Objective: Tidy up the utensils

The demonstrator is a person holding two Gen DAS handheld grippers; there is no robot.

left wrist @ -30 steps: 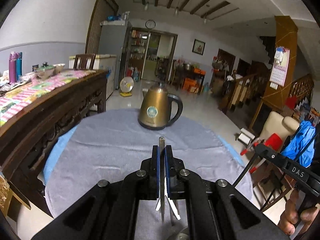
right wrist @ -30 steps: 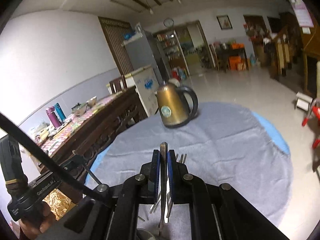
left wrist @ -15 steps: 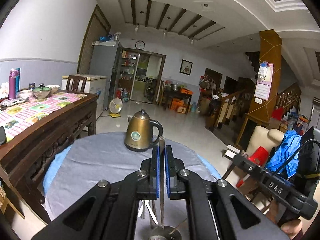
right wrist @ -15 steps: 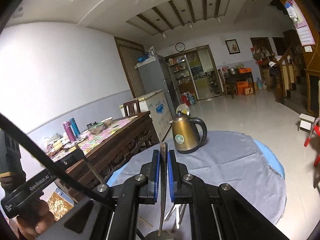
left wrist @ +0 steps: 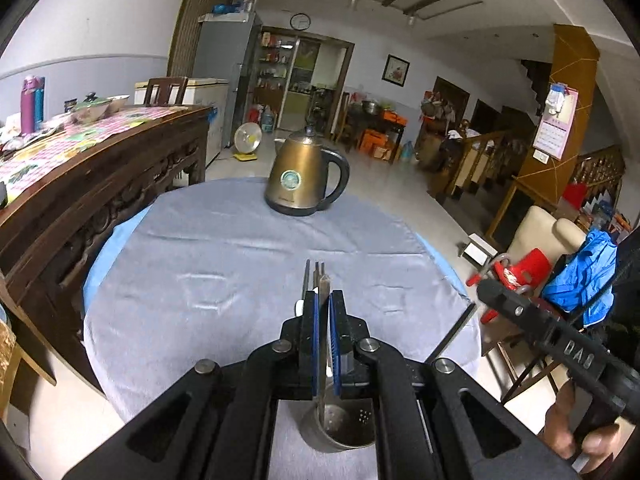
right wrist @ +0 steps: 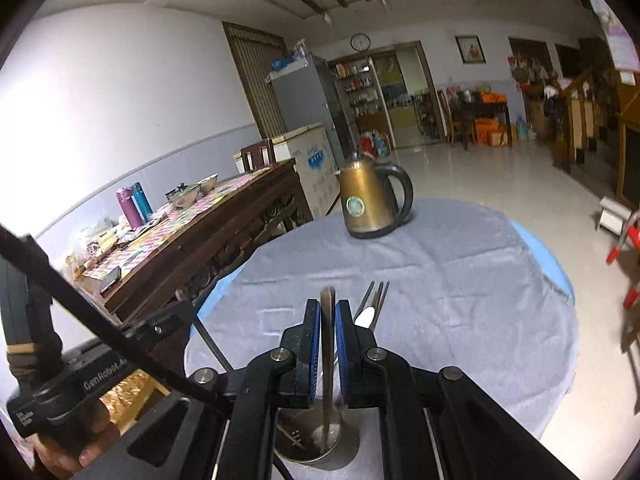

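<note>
Round table draped in grey cloth [left wrist: 224, 264], a blue underlay showing at its rim. Ahead of both grippers, at the far edge of the table: one bronze electric kettle [left wrist: 304, 176] with black handle, upright, well apart from the work area. To the left of the grippers, off the table: a carved dark wooden sideboard [right wrist: 208, 248] carrying bowls and two bottles. To the right, on the floor: a cream chair [left wrist: 540, 236] with a blue garment and a red plastic item beside it. Left gripper [left wrist: 322, 320]: blue-padded fingers closed together on a flat metal utensil handle [left wrist: 323, 286], held upright. Directly beneath it, close under the fingers: a perforated steel utensil holder [left wrist: 340, 428], the held piece reaching down into it. Right gripper [right wrist: 328, 320]: fingers likewise clamped on a second flat metal utensil [right wrist: 328, 300], upright, its lower end inside the same holder [right wrist: 316, 440]. Just right of the right gripper's fingers: further utensils [right wrist: 374, 304], thin stems and one pale handle, standing up from the holder. Which kinds of utensil are gripped cannot be told.
</note>
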